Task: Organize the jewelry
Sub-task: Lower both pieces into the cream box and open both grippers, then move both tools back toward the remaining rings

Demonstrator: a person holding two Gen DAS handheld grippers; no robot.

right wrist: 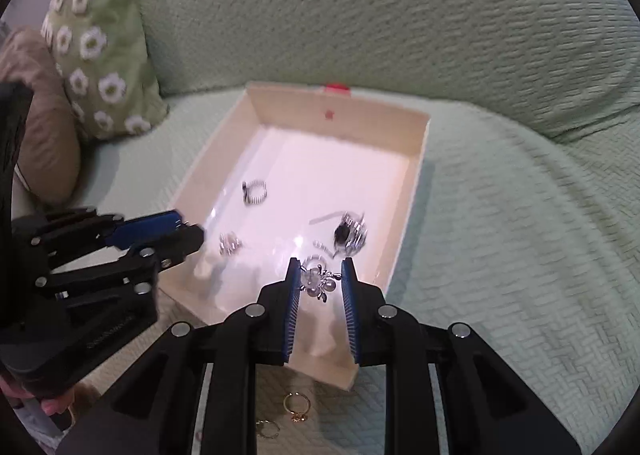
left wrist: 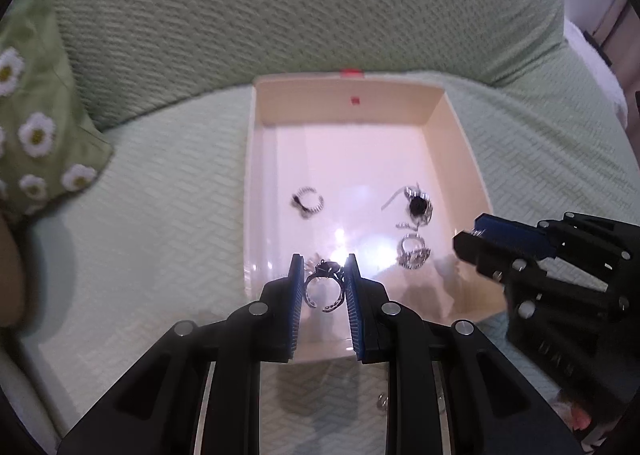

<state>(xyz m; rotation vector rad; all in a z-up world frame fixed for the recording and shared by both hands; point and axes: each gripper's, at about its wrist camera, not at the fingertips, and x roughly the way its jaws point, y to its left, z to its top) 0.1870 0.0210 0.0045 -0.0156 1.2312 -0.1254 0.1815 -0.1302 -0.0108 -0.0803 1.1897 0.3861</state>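
Observation:
A cream open box [left wrist: 344,105] lies on the green sofa cover. My left gripper [left wrist: 324,259] hangs over its near end, shut on a silver ring with a dark stone [left wrist: 324,287]. My right gripper [right wrist: 321,262] is over the box's near right part, shut on a silver ring with a pearl cluster [right wrist: 318,283]. Lying inside the box are a striped band ring [left wrist: 308,202], a black-stone piece [left wrist: 418,207] and a silver ring [left wrist: 412,253]. Each gripper shows in the other's view: the right gripper [left wrist: 472,239] and the left gripper [right wrist: 188,233].
Two gold rings [right wrist: 298,407] lie on the sofa cover just in front of the box's near edge. A green daisy-print pillow [right wrist: 96,43] and a brown cushion [right wrist: 44,115] stand at the left. The sofa backrest [left wrist: 320,7] rises behind the box.

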